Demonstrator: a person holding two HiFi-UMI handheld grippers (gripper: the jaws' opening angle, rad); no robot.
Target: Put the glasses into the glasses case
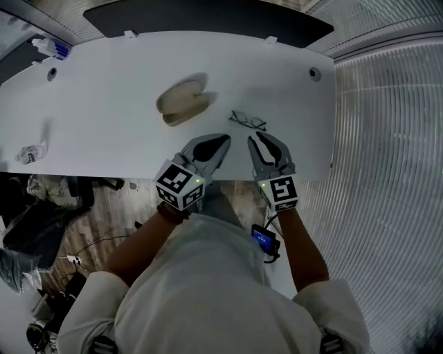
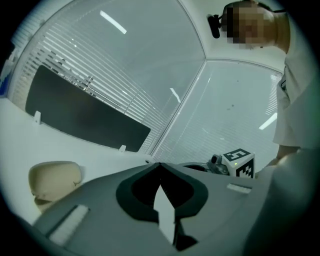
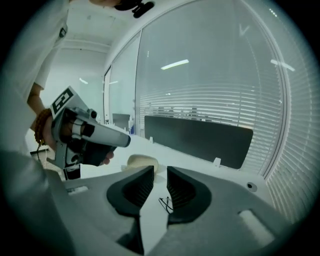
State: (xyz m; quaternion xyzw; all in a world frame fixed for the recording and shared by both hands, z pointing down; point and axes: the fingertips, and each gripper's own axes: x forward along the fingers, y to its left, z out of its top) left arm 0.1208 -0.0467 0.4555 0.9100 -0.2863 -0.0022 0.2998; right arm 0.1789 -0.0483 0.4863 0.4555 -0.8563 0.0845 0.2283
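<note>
Hovering over the near edge of the white counter (image 1: 104, 90), the two handheld grippers sit side by side and point toward its far side. The left gripper (image 1: 223, 140) has its fingers together at the tips with nothing between them, which its own view shows plainly. The right gripper (image 3: 160, 172) has its fingers apart with a clear gap between them. Nothing is gripped there. The bare counter shows through the gap, and the glasses (image 3: 166, 204) lie on it farther ahead, untouched.

In the head view the glasses (image 1: 248, 121) are a thin dark frame resting flat on the counter, near the right gripper's fingertips but clear of them. The glasses case (image 1: 183, 101), beige and rounded, lies to their left and slightly farther away. It is apart from the glasses and ahead of the left gripper, and it appears to lie open. The glasses are outside the case.

A dark panel (image 1: 208, 17) stands along the counter's far edge. Slatted blinds (image 1: 387, 138) run down the right side.
</note>
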